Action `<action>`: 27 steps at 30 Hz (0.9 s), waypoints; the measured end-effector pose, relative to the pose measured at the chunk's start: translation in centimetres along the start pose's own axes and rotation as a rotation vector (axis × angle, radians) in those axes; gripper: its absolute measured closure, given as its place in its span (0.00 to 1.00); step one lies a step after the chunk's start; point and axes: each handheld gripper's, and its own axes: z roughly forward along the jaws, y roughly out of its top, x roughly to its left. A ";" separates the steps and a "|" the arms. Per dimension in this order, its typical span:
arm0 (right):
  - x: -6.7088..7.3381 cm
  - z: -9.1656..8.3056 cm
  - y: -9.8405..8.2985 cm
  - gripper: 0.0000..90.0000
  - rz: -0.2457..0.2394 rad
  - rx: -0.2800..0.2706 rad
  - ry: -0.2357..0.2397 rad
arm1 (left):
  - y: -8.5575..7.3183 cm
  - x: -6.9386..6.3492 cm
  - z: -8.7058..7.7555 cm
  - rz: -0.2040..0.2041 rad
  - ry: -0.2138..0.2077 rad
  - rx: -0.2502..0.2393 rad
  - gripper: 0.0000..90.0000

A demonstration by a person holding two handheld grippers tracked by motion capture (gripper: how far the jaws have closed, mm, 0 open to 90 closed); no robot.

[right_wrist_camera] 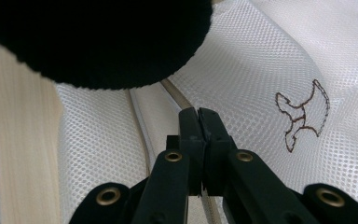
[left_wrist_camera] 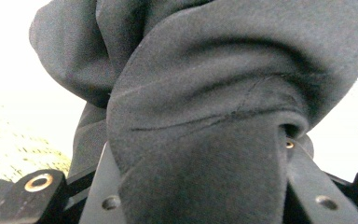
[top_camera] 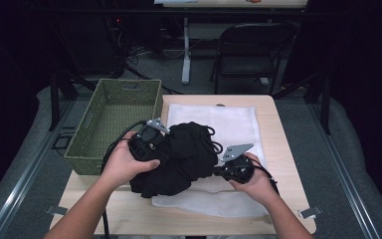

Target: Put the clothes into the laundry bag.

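A light wooden table (top_camera: 278, 129) stands in a dim room, with grey floor on both sides, a dark folding chair (top_camera: 251, 50) beyond its far edge and cables on the floor behind. A white mesh bag (top_camera: 234, 124) lies spread flat over the middle and right of the table; in the right gripper view its fine netting carries a small dark outlined mark.

A black garment (top_camera: 189, 154), soft and bunched into a loose heap with a cord showing at its right, rests on the near-left part of the bag. The left gripper (top_camera: 146, 142) is partly closed on a thick fold of it, the cloth packed between the jaws. The right gripper (top_camera: 224, 172), at the garment's near-right edge, has its jaws pressed together, and a thin edge of the bag seems to run between them.

A green woven basket (top_camera: 92, 124) sits at the table's far-left edge; nothing shows inside it.
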 end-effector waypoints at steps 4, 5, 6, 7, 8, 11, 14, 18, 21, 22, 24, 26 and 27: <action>-0.3 0.0 0.2 0.99 0.000 0.001 0.008 | -0.6 -0.1 -0.3 -0.006 0.002 -0.012 0.70; -0.3 0.0 0.3 0.99 0.008 0.001 0.006 | -0.7 -0.1 -0.4 -0.008 0.000 -0.015 0.70; -0.4 -0.1 0.3 0.99 0.003 0.000 0.005 | -0.8 -0.1 -0.5 -0.004 -0.001 -0.015 0.70; -0.5 -0.2 0.4 0.99 0.005 -0.001 0.004 | -1.0 -0.1 -0.5 -0.012 -0.003 -0.019 0.70; -0.6 -0.2 0.5 0.99 0.007 0.001 0.001 | -1.1 -0.1 -0.5 -0.009 -0.001 -0.021 0.70; -0.8 -0.4 0.9 0.99 -0.005 0.002 -0.016 | -1.4 -0.2 -0.5 -0.012 -0.006 -0.025 0.70; -1.1 -0.7 1.3 0.99 0.000 0.001 -0.031 | -1.6 -0.3 -0.4 -0.010 -0.010 -0.020 0.70; -1.7 -1.3 1.8 0.99 0.008 -0.018 -0.033 | -1.8 -0.4 -0.2 -0.012 -0.011 -0.020 0.70; -2.0 -1.8 2.2 0.99 0.013 -0.030 -0.045 | -2.1 -0.4 -0.2 -0.010 -0.015 -0.026 0.70; -2.0 -1.9 2.3 0.99 0.014 -0.033 -0.046 | -2.1 -0.4 -0.2 -0.009 -0.015 -0.024 0.70; -2.2 -2.1 2.5 0.99 0.017 -0.031 -0.051 | -2.3 -0.5 -0.2 -0.009 -0.016 -0.026 0.70; -2.4 -2.1 2.7 0.99 0.013 -0.028 -0.052 | -2.5 -0.4 -0.1 -0.008 -0.019 -0.029 0.70; -2.4 -2.2 2.8 0.99 0.012 -0.022 -0.054 | -2.5 -0.4 -0.1 -0.008 -0.019 -0.030 0.70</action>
